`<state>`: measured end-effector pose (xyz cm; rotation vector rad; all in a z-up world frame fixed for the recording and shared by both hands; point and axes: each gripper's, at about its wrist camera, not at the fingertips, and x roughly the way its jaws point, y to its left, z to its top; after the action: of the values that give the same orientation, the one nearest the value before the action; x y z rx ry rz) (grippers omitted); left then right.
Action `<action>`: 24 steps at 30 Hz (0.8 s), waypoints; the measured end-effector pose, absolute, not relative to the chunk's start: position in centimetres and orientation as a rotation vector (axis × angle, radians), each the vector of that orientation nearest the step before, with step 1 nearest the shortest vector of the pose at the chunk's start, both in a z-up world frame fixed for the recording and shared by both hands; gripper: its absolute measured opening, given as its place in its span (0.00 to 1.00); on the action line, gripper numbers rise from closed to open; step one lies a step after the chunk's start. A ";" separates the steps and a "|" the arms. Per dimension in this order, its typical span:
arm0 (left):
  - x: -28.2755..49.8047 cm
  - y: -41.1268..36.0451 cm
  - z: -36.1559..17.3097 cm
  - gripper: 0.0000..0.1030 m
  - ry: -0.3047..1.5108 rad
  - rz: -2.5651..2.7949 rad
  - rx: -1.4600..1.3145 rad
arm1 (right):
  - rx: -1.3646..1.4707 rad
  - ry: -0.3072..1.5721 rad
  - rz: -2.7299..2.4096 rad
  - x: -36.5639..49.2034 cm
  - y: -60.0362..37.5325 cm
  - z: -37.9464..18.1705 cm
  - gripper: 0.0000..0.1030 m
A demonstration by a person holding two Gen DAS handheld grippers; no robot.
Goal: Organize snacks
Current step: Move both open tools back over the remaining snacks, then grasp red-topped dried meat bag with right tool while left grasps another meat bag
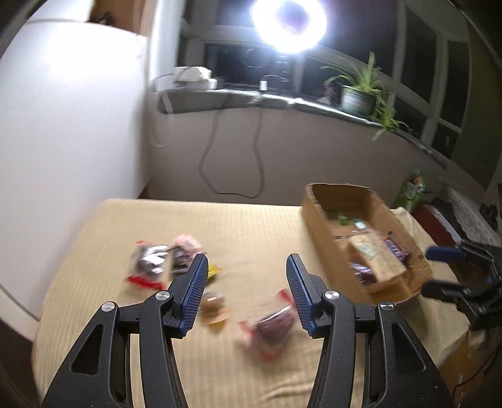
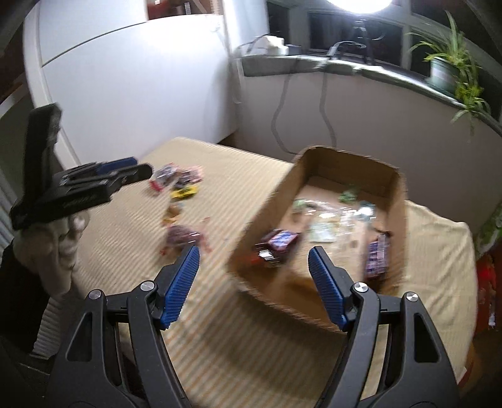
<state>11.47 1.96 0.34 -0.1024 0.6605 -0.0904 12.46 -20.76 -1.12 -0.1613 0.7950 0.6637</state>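
Several loose snack packets lie blurred on the beige-clothed table [image 1: 238, 222]: a red-ended packet [image 1: 273, 326], a round brown one [image 1: 215, 306], a yellow one [image 1: 214, 271] and a dark clear bag [image 1: 149, 260]. My left gripper [image 1: 247, 260] hovers open above them, nothing between its blue pads. An open cardboard box [image 2: 282, 292] at the right holds a dark red bar [image 2: 276, 244], a purple bar [image 2: 376, 255] and pale packets. My right gripper [image 2: 254, 251] is open and empty over the box's near left corner. The left gripper [image 2: 138, 166] also shows at the left of the right wrist view.
A white cabinet [image 1: 69, 125] stands left of the table. Behind runs a windowsill with a potted plant [image 1: 357, 97], a bright ring light [image 1: 288, 23] and hanging cables [image 1: 232, 163]. A gloved hand [image 2: 62, 244] holds the left gripper. Red and green items [image 1: 414, 188] sit past the table's right edge.
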 end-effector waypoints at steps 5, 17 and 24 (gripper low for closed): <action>10.4 5.4 -0.6 0.49 0.676 -0.029 -0.142 | -0.155 0.814 0.757 10.8 -17.6 -2.3 0.73; 9.8 10.0 -3.0 0.49 0.720 0.033 -0.205 | -0.084 0.961 0.808 10.8 -10.8 -7.1 0.73; 10.9 11.3 -4.1 0.49 0.738 0.029 -0.229 | -0.018 1.026 0.746 12.7 -8.7 -9.0 0.73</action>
<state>10.92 11.35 -4.06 -0.2295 0.7379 0.0285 12.70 -8.73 -8.96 -0.0179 1.0263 0.7463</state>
